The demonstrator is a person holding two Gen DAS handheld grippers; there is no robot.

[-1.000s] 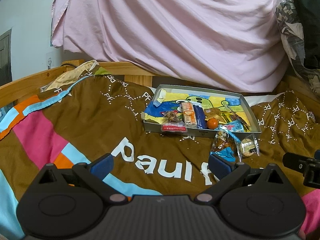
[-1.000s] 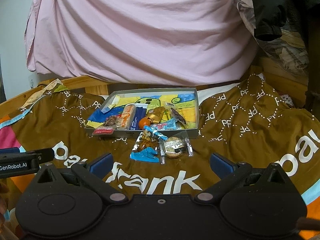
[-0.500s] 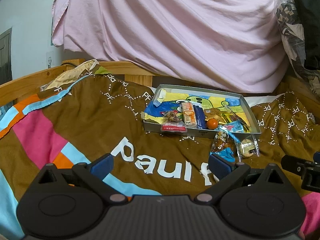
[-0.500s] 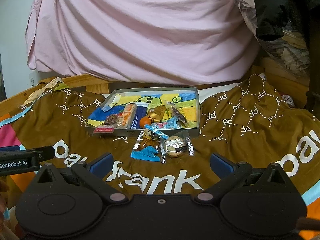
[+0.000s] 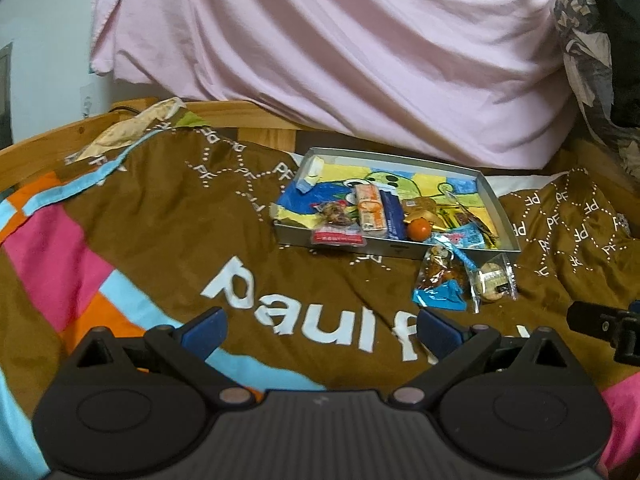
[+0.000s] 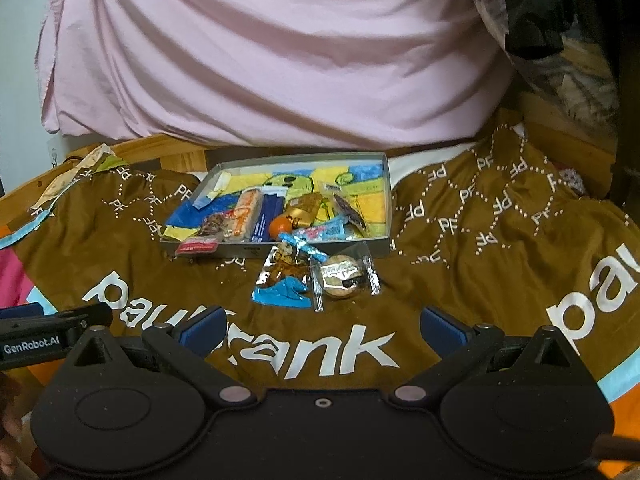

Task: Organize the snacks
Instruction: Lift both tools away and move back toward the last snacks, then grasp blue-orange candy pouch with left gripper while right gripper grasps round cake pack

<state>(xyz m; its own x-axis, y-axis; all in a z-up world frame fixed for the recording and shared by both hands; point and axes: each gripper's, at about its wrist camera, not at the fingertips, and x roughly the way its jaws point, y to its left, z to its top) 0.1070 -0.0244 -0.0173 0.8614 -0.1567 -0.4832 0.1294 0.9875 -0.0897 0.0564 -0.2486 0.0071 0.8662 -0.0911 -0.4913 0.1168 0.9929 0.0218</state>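
A shallow grey tray (image 5: 498, 204) (image 6: 387, 200) lies on a brown printed blanket and holds several wrapped snacks, among them an orange bar (image 5: 370, 212) (image 6: 246, 216) and a small orange fruit (image 5: 419, 229) (image 6: 280, 227). Just in front of the tray lie a wrapped round cookie (image 5: 493, 280) (image 6: 343, 278), a blue-ended clear packet (image 5: 440, 284) (image 6: 282, 284) and a blue stick packet (image 6: 302, 247) leaning on the rim. My left gripper (image 5: 320, 326) and right gripper (image 6: 322, 326) both hover open and hold nothing, short of the snacks.
A pink sheet (image 5: 340, 48) hangs behind the bed over a wooden rail (image 5: 256, 114). Dark bundled clothes (image 6: 552, 20) hang at the right. The other gripper shows at the frame edge (image 5: 600, 324) (image 6: 48, 332).
Both grippers have eased slightly forward toward the snacks; the jaws stay open. The snacks have not moved.
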